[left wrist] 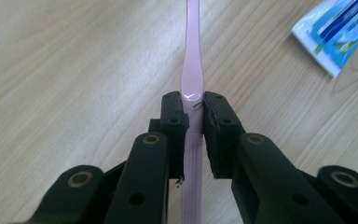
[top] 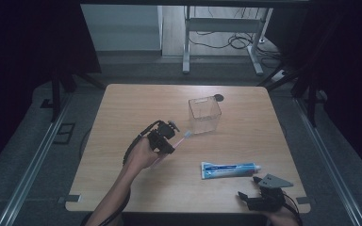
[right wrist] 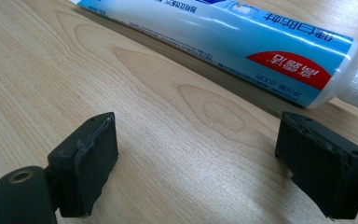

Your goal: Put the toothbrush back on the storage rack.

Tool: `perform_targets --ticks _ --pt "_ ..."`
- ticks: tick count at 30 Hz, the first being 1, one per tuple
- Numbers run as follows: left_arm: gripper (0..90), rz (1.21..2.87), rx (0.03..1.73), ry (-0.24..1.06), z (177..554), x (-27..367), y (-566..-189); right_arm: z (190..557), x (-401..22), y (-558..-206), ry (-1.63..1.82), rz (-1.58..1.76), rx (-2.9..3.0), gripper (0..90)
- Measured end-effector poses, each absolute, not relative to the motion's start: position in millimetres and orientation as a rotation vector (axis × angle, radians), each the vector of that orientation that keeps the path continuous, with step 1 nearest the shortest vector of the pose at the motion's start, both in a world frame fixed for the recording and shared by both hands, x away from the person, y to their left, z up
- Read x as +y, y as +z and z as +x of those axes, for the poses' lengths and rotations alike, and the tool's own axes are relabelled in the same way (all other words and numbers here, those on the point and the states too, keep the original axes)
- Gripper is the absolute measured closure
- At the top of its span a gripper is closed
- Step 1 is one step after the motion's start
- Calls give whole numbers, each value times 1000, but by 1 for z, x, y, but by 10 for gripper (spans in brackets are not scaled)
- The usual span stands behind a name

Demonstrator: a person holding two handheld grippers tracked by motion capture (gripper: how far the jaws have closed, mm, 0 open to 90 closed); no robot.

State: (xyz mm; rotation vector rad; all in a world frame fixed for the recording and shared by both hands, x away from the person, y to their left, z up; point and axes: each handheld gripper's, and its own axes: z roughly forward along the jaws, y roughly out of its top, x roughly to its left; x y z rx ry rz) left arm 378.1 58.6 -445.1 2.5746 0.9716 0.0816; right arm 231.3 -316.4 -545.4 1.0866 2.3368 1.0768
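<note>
- On the high view: left gripper (top: pixel 173 142) grasps pink toothbrush (top: pixel 181 139) at table (top: pixel 122 108) centre, head toward clear cup (top: pixel 204 114) at 1 o'clock. Risk: head striking the rim, tipping it.
- Left gripper view: jaws clench the slim, glossy handle; slippage possible.
- Right gripper view: right gripper (right wrist: pixel 205 163) released, toothpaste tube (right wrist: pixel 223 39) at 12 o'clock.

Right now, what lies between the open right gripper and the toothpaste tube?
Nothing but bare wooden table: in the right gripper view, the right gripper stands open just short of the toothpaste tube.
</note>
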Motion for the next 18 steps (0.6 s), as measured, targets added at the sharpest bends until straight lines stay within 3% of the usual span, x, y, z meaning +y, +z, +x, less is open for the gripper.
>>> perform_targets --ticks 18 --pt "789 2504 930 149 389 52 -420 231 -317 -545 1078 1084 2339 125"
